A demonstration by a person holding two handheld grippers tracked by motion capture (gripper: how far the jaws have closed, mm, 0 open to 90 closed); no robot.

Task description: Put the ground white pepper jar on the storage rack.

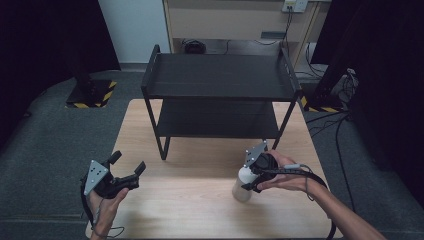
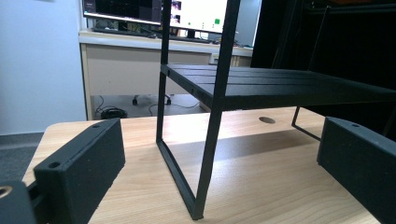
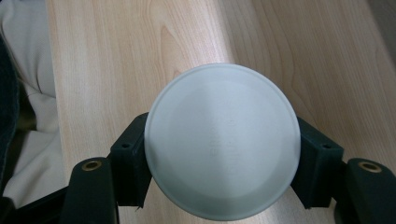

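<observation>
A white cylindrical bottle (image 1: 243, 185) stands on the wooden table (image 1: 200, 210) at the front right. My right gripper (image 1: 252, 176) comes down over it, shut on its sides. In the right gripper view the round white bottle top (image 3: 222, 140) sits between the two black jaws, which press on either side. My left gripper (image 1: 131, 174) hovers at the front left, open, nothing between its jaws. In the left gripper view its jaws stand wide apart, facing the black two-tier shelf rack (image 2: 219, 93).
The black shelf rack (image 1: 220, 75) stands at the back middle of the table, both tiers bare. Beyond it are a wooden desk (image 1: 240, 20) with cables and a stand base (image 1: 90, 92) with yellow-black stripes on the grey floor at left.
</observation>
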